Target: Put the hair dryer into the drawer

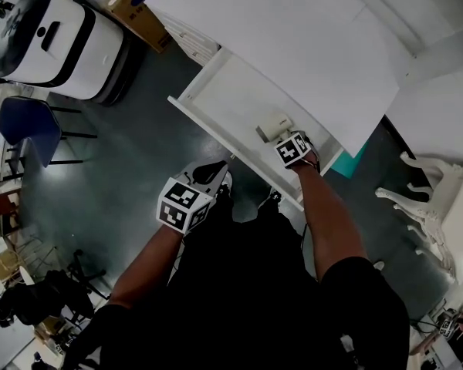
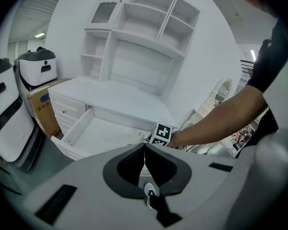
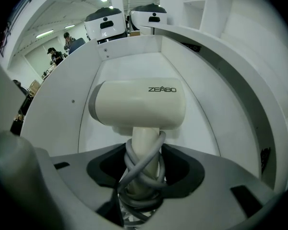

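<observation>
A cream hair dryer [image 3: 139, 107] with a grey cord wound round its handle fills the right gripper view. My right gripper [image 3: 143, 169] is shut on that handle and holds the dryer inside the open white drawer [image 3: 53, 109]. In the head view the hair dryer [image 1: 275, 126] shows over the drawer [image 1: 216, 102] near its right end, just beyond the right gripper [image 1: 293, 146]. My left gripper [image 1: 208, 177] hangs in front of the drawer's front panel, below it in that view. Seen in its own view, the left gripper [image 2: 144, 150] is shut with nothing held, and the drawer [image 2: 103, 135] lies beyond it.
The drawer belongs to a white desk [image 1: 293, 29] with shelves [image 2: 144, 37] above it. A cardboard box [image 1: 143, 14] and white machines [image 1: 54, 41] stand to the left. A blue chair [image 1: 27, 126] is on the dark floor. A white carved furniture piece [image 1: 428, 206] stands at the right.
</observation>
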Demonstrator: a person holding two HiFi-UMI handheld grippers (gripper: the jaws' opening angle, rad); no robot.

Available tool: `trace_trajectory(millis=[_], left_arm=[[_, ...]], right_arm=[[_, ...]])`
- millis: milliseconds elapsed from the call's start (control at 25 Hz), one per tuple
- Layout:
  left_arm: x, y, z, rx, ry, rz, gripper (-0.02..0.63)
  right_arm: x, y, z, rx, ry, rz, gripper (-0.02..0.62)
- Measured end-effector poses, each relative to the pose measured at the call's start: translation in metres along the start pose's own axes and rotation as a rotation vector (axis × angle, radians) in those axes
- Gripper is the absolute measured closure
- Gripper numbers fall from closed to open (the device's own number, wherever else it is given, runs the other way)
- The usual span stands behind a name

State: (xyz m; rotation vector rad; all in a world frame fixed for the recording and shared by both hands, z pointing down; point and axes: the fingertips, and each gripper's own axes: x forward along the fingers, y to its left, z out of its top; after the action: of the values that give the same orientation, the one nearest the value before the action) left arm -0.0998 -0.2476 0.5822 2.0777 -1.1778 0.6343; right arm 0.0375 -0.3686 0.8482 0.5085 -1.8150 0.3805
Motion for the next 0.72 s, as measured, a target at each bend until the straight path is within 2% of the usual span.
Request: trace_trajectory(millis=[160, 440, 720], left_arm=[[-0.001, 0.006, -0.002, -0.006, 0.001, 0.01, 0.595], [-0.001, 0.011, -0.001, -0.019, 0.005, 0.002, 0.595], [-0.005, 0.013, -0.007, -0.012, 0.015, 0.005, 0.595]], right_arm=[[0.007, 0.001, -0.004, -0.027, 0.013, -0.001, 0.373], [0.009, 0.001, -0.004, -0.006, 0.007, 0.011, 0.371], [0.009, 0.003, -0.004, -0.027, -0.005, 0.009, 0.371]])
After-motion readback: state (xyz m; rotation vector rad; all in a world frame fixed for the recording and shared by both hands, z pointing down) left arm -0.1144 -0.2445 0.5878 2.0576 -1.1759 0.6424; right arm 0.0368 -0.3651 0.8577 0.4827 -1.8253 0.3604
